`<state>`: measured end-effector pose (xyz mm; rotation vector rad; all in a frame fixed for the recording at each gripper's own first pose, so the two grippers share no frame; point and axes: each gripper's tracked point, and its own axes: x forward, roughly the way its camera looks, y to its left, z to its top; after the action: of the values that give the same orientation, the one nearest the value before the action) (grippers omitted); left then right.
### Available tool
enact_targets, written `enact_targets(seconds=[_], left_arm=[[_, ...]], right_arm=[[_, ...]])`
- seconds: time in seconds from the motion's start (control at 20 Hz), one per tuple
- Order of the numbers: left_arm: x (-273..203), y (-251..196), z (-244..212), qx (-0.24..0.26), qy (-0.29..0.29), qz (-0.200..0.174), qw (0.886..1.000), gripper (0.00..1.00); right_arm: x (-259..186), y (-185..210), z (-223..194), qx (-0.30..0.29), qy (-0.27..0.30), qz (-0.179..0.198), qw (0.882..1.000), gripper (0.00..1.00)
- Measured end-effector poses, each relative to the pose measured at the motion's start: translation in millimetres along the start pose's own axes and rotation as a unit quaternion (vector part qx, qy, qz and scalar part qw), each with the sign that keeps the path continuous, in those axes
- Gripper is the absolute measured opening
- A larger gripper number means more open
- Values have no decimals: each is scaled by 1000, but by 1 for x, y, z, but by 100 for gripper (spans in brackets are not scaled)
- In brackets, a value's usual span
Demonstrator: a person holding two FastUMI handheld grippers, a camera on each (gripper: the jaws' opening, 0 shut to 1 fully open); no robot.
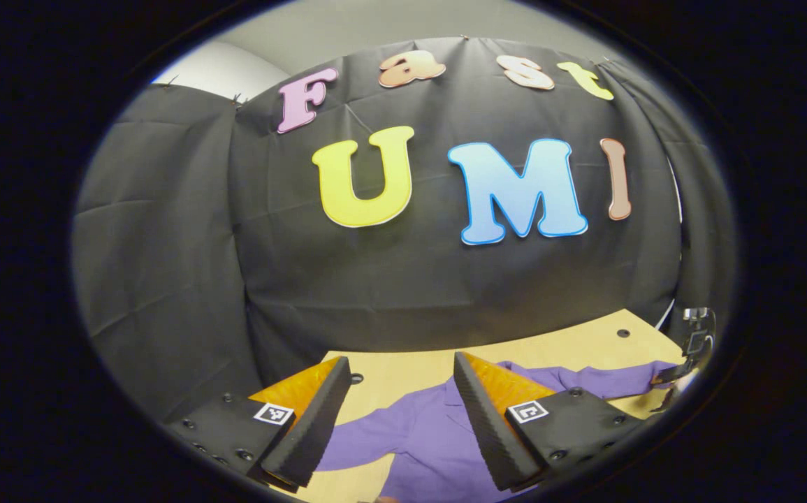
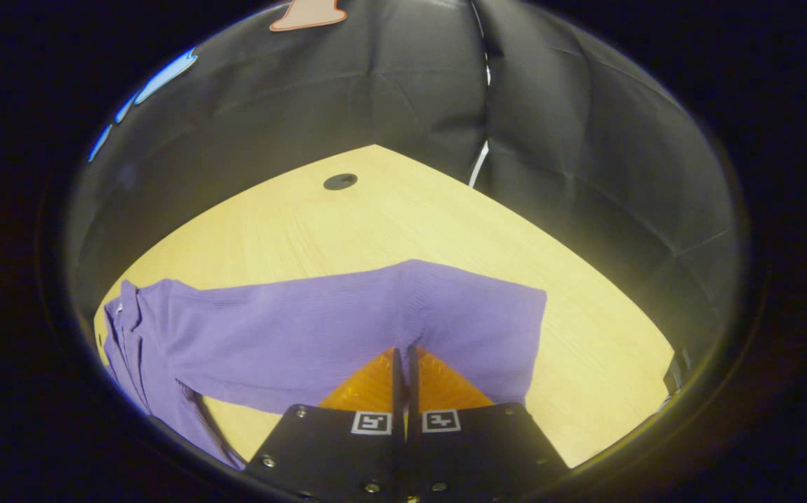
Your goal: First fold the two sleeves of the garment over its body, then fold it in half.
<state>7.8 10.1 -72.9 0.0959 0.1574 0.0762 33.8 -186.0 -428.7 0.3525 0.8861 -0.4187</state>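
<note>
My right claw (image 2: 403, 353) pinches the sleeve (image 2: 347, 328), stretched rightward on the desk (image 2: 319, 223). I should lift low and carry it left over the shirt body (image 1: 431, 433); my left claw (image 1: 400, 398) hangs open above it.

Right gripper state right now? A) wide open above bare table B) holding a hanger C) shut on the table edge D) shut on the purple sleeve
D: in the right gripper view the right gripper has its two fingers pressed together with the purple sleeve pinched at their tips, the fabric creasing upward from them, over the wooden table.
</note>
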Motion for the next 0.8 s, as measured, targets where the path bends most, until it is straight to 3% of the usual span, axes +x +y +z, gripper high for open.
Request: enact_targets(seconds=[0.2, 0.4, 0.65, 0.7, 0.8], left_arm=[[0, 8, -3, -2, -1, -1, 1000, 94], [3, 18, -12, -7, 2, -1, 1000, 96], [5, 44, -28, -10, 8, 3, 1000, 99], [6, 52, -31, -12, 9, 4, 1000, 93], [7, 66, -40, -16, 12, 10, 1000, 99]], right_arm=[[-29, 49, 25, 3, -34, 47, 998, 1], [-72, 132, 44, -18, -71, 119, 990, 1], [-117, 234, 40, -47, -87, 196, 976, 1], [-128, 252, 34, -51, -85, 210, 973, 5], [-138, 288, 20, -62, -82, 234, 967, 1]])
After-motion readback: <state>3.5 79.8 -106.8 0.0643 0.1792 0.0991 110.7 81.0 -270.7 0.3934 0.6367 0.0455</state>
